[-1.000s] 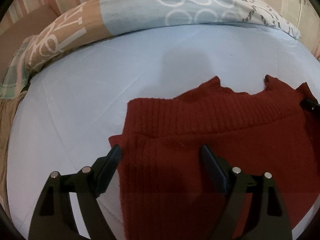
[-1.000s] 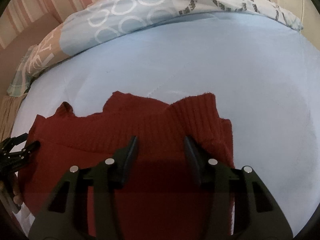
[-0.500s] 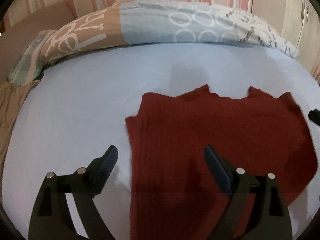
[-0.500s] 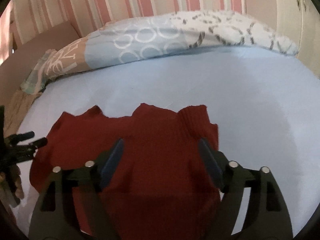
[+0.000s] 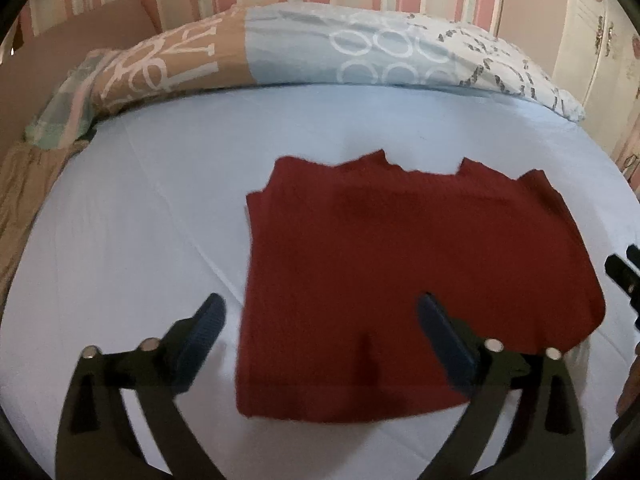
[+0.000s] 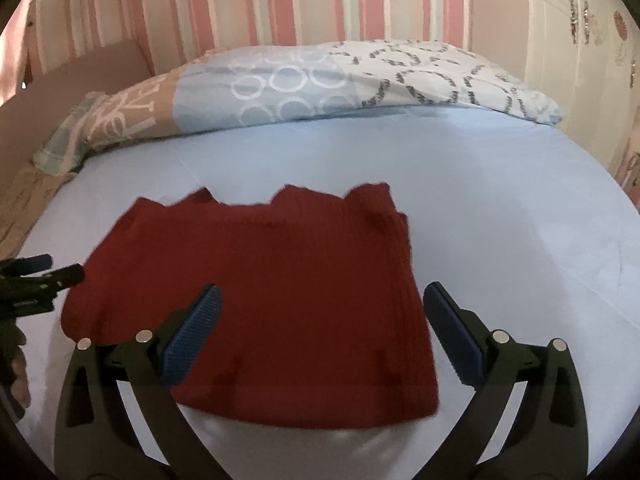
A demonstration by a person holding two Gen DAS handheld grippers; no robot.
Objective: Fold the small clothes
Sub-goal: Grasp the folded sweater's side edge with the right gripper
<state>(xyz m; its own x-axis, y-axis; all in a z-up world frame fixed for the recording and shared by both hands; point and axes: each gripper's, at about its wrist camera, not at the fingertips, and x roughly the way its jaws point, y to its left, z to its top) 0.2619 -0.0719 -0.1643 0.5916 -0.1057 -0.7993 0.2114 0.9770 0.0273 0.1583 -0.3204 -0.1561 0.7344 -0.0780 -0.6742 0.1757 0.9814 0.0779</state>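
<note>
A dark red ribbed knit garment [image 5: 400, 272] lies folded into a flat rectangle on the light blue bed sheet [image 5: 140, 220]. It also shows in the right wrist view [image 6: 280, 292]. My left gripper [image 5: 320, 320] is open and empty, raised above the garment's near left part. My right gripper [image 6: 322, 320] is open and empty, raised above the garment's near right part. The right gripper's tip shows at the right edge of the left wrist view [image 5: 622, 276]. The left gripper shows at the left edge of the right wrist view [image 6: 36, 276].
A patterned duvet [image 5: 320, 52] in tan, blue and white lies bunched along the far side of the bed, also in the right wrist view [image 6: 340, 76]. A striped pink wall [image 6: 280, 4] stands behind. A tan cloth [image 5: 24, 192] hangs at the bed's left edge.
Both grippers have opened wider and lifted back from the garment. The garment now lies flat and released, lower and farther off in both views.
</note>
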